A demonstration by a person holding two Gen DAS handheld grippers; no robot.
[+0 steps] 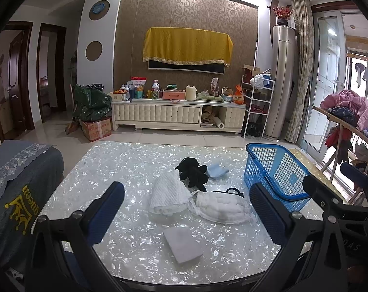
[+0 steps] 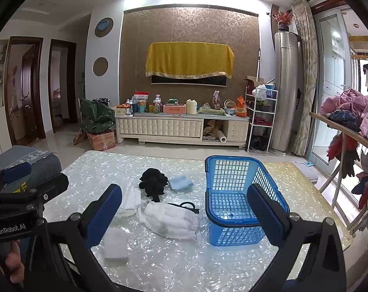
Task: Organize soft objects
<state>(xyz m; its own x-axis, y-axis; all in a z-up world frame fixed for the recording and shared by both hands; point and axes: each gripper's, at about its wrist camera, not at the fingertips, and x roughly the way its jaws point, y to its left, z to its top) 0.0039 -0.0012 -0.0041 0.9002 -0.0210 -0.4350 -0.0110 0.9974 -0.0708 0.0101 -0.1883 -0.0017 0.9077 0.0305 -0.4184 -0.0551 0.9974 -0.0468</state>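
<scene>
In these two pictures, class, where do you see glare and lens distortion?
Left wrist view: ceiling lights blow out the top, and the shiny table glints. Right wrist view: the same glare overhead, black fisheye corners, door frames bowed, blue basket sharp.

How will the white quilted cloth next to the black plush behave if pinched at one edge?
The white quilted cloth lies folded in loose layers, so it will probably droop and unfold rather than lift flat. It looks thin, so likely light. On the glossy table it may slide before the left gripper closes.
</scene>
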